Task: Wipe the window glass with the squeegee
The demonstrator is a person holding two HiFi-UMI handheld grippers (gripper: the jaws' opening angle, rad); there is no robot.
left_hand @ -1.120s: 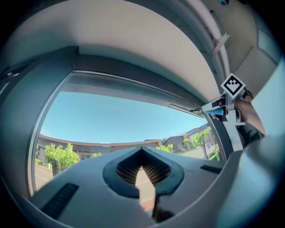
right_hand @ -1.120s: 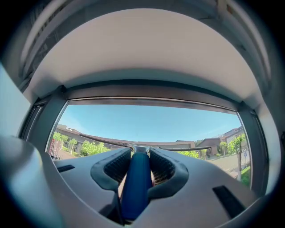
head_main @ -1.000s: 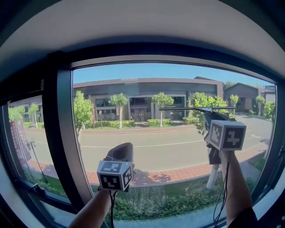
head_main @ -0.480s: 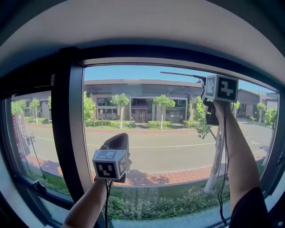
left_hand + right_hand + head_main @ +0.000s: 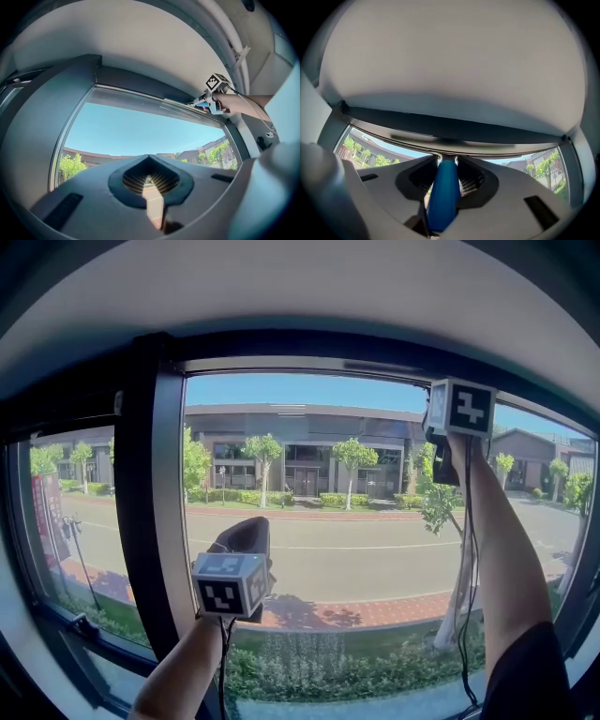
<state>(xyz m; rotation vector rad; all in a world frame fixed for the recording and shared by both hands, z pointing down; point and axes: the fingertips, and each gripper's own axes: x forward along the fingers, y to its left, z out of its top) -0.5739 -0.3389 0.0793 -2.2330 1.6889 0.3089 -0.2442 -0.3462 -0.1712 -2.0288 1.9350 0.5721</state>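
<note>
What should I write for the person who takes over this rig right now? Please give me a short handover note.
Right gripper: shut on the blue handle of the squeegee, arm stretched up.
Left gripper: jaws only a little apart, nothing between them, held low in front of the window glass.
Squeegee: its blade sits at the top edge of the large pane, just under the frame; contact with the glass cannot be confirmed.
Done: squeegee gripped and raised to the top.
Left: probably pull it down over the pane. No wiped strip shows on the glass.
</note>
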